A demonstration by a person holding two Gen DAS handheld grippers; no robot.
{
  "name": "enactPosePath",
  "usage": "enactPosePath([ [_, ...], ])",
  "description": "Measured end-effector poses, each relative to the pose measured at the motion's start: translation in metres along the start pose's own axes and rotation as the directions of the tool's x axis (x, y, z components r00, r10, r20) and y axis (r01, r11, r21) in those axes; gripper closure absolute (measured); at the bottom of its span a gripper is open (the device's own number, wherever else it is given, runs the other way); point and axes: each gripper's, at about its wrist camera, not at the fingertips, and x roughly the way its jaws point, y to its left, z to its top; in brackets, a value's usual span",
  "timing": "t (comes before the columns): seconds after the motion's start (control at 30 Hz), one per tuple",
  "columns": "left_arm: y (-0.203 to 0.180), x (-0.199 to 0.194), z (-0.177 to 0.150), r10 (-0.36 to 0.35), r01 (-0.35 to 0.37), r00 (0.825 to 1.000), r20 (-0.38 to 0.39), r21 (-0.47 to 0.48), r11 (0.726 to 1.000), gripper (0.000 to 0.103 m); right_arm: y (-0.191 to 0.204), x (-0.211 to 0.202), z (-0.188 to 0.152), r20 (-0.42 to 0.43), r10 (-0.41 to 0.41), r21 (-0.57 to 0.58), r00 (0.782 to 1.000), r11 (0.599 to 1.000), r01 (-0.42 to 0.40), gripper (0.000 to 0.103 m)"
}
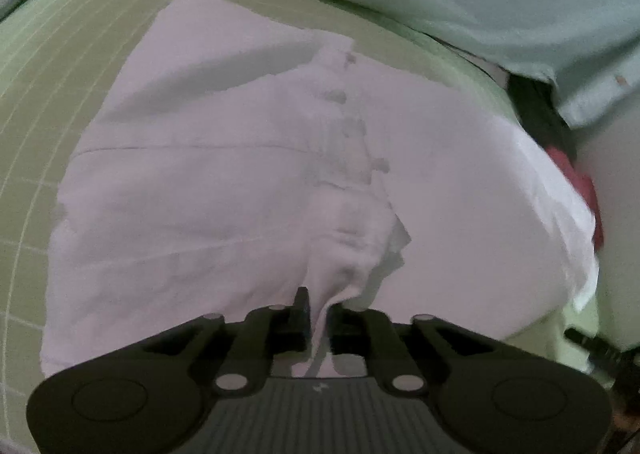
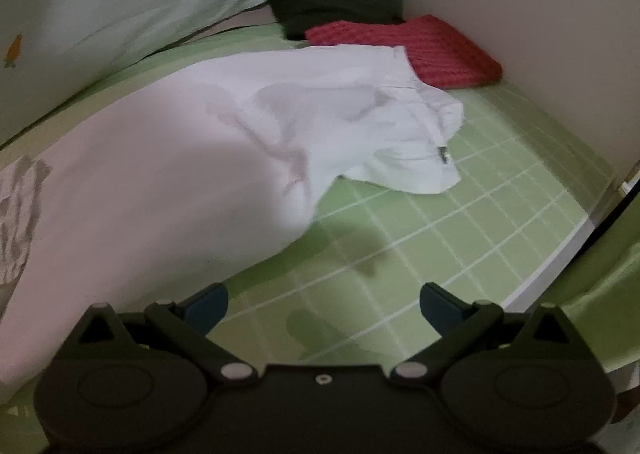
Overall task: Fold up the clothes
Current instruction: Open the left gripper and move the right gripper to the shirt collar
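A white buttoned shirt [image 1: 224,189] lies spread on a green gridded mat [image 1: 48,85]. My left gripper [image 1: 319,318] is shut on a pinched fold of the shirt's near edge by the button placket. In the right wrist view the same shirt [image 2: 168,157] lies to the left and ahead, its collar end [image 2: 416,149] bunched toward the right. My right gripper [image 2: 324,306] is open and empty, just above the mat [image 2: 480,221] beside the shirt's edge.
A red knitted cloth [image 2: 432,49] and a dark garment [image 2: 332,9] lie at the far corner against a pale wall [image 2: 540,33]. Pale green bedding [image 2: 140,1] runs along the mat's far side. The mat's edge [image 2: 592,221] is at the right.
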Motion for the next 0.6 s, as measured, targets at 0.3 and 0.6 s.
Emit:
enactPosePath([
  [0.3, -0.032, -0.04, 0.019, -0.159, 0.176, 0.965, 0.211, -0.064, 0.982, 0.03, -0.027, 0.029, 0.03, 0.002, 0.043, 0.055, 0.999, 0.998, -0.043, 0.0],
  [0.6, -0.028, 0.033, 0.035, 0.331, -0.326, 0.944, 0.005, -0.153, 0.933, 0.024, -0.066, 0.049, 0.063, 0.09, 0.128, 0.234, 0.988, 0.961, -0.146, 0.0],
])
